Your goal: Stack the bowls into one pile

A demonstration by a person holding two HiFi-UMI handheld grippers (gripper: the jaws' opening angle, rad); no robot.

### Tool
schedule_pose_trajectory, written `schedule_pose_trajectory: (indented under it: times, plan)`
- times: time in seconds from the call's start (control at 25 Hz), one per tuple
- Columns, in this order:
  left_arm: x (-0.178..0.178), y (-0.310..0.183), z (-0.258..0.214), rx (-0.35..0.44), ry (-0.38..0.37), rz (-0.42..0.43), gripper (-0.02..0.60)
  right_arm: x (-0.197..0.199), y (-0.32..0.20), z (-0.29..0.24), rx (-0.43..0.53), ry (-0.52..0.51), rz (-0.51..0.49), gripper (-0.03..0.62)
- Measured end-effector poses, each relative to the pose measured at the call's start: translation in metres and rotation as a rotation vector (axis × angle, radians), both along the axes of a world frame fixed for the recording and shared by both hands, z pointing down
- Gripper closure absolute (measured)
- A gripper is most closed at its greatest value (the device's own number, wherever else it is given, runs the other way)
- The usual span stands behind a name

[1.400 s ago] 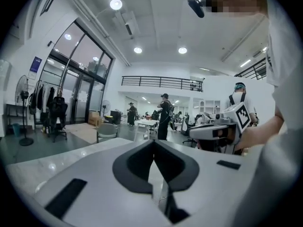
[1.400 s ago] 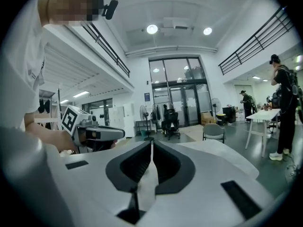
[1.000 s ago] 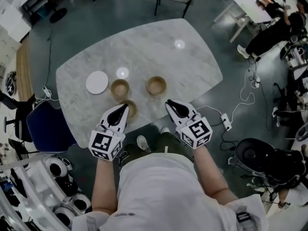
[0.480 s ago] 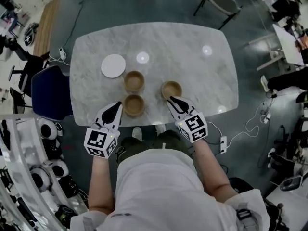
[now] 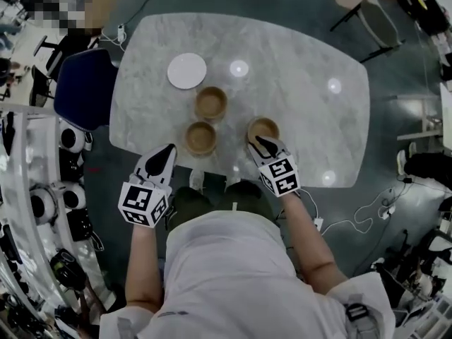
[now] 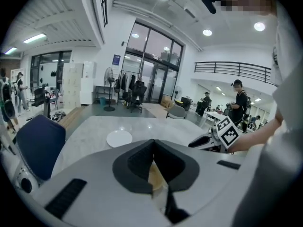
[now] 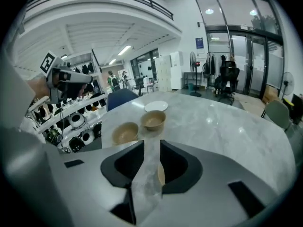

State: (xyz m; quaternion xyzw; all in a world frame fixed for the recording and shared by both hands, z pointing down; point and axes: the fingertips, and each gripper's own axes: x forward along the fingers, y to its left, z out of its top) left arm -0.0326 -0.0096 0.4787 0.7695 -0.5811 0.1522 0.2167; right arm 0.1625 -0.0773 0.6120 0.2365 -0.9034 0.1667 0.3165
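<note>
Three tan bowls stand apart on the marble table: a far bowl, a near-left bowl and a right bowl. My right gripper reaches over the near rim of the right bowl. Its jaws have just been opening and stand open, with only bare table in the gap; a sliver of the right bowl shows by the right jaw. My left gripper is shut and empty at the table's front edge, short of the near-left bowl. The near-left bowl and the far bowl also show in the right gripper view.
A white plate lies beyond the far bowl, and it also shows as the plate in the left gripper view. A blue chair stands at the table's left end. Shelves with gear line the left side.
Both grippers have come down and forward toward the table. The right gripper went from short of the right bowl to over its near rim. The bowls have not moved.
</note>
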Motion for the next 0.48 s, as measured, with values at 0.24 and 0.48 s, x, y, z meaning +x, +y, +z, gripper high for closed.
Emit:
schedule_pose_trajectory:
  times: [0.24,0.48]
  plan:
    - [-0.006,0.02,0.006,-0.048,-0.009,-0.126,0.578,0.0,-0.007,0.039,-0.075,0.079,-0.087,0.466]
    - [-0.01,0.048,0.02,-0.076,0.0,-0.225,0.578,-0.001,-0.006,0.077,-0.113,0.153,-0.134,0.462]
